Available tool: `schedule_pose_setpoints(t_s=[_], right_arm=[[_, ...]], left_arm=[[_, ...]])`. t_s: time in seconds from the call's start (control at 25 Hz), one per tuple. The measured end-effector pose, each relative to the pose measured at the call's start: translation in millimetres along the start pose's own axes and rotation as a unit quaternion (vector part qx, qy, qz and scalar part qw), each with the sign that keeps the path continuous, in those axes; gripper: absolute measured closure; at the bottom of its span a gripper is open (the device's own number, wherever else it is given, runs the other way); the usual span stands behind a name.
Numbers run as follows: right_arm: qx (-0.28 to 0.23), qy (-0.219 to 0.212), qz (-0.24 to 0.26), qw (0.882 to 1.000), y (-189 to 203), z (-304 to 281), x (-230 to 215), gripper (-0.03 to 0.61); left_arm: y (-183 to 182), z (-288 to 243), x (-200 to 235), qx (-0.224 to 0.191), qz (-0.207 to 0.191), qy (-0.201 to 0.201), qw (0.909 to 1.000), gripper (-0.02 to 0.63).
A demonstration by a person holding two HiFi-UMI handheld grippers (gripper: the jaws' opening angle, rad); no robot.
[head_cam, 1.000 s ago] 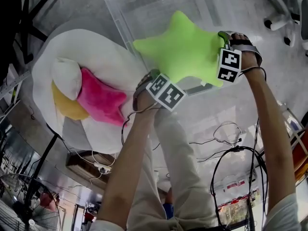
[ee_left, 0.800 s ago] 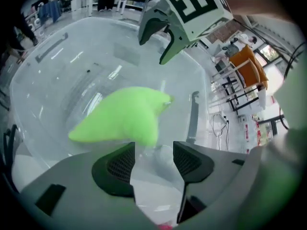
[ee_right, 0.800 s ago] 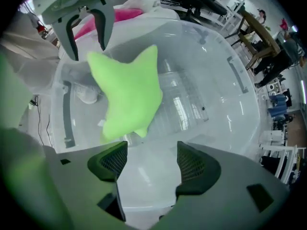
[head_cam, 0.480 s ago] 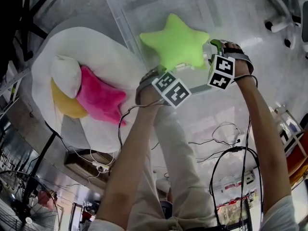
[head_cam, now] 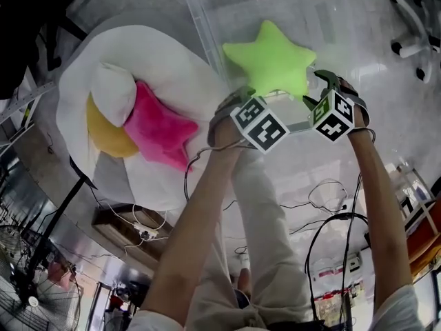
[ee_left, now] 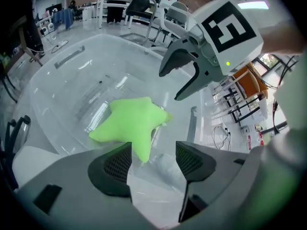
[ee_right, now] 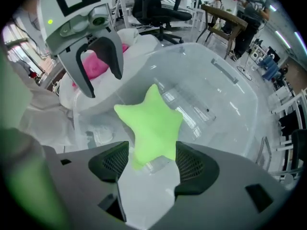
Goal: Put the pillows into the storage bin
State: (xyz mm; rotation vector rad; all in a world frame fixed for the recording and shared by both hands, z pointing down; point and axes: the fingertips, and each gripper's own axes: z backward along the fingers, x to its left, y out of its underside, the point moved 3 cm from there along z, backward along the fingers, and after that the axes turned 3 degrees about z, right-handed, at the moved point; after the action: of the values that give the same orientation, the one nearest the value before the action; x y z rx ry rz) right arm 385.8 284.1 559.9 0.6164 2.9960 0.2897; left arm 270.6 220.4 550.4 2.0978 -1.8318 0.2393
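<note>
The green star pillow [head_cam: 272, 57] is being seen lying inside the storage bin [head_cam: 331, 19].
At the left, three more pillows [head_cam: 155, 126] are being carried by a white cushion [head_cam: 172, 67]. The left gripper [ee_left: 153, 152] is being held open and empty, jaws just opening more; the right gripper [ee_right: 152, 152] too, jaws just closing a little.

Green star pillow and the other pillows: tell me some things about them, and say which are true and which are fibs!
1. The green star pillow is inside the clear storage bin. True.
2. The pink star pillow is in the bin too. False: it lies on the white cushion, outside the bin.
3. A yellow pillow lies next to the pink star pillow. True.
4. The storage bin is full of pillows. False: only the green star pillow is in it.
</note>
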Motion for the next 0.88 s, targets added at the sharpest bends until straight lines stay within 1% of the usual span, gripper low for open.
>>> schedule_pose_setpoints(t_s=[0.12, 0.28, 0.44, 0.64, 0.72, 0.88], right_arm=[[-0.034, -0.003, -0.007, 0.999, -28, 16, 6, 0.259], [-0.054, -0.002, 0.016, 0.998, -62, 31, 21, 0.259], [-0.063, -0.005, 0.016, 0.998, -92, 39, 35, 0.259], [-0.084, -0.014, 0.026, 0.996, -133, 44, 54, 0.259], [-0.09, -0.02, 0.035, 0.995, -149, 44, 61, 0.259], [-0.093, -0.036, 0.053, 0.994, -180, 42, 79, 0.259]], left_arm=[[0, 23, 4, -0.03, 0.018, -0.002, 0.9994, 0.311], [12, 51, 14, -0.055, 0.035, -0.01, 0.9978, 0.307], [36, 77, 25, -0.074, 0.057, -0.017, 0.9955, 0.304], [68, 98, 43, -0.098, 0.073, -0.044, 0.9915, 0.305], [81, 103, 48, -0.102, 0.088, -0.047, 0.9898, 0.289], [106, 116, 59, -0.114, 0.114, -0.047, 0.9858, 0.284]])
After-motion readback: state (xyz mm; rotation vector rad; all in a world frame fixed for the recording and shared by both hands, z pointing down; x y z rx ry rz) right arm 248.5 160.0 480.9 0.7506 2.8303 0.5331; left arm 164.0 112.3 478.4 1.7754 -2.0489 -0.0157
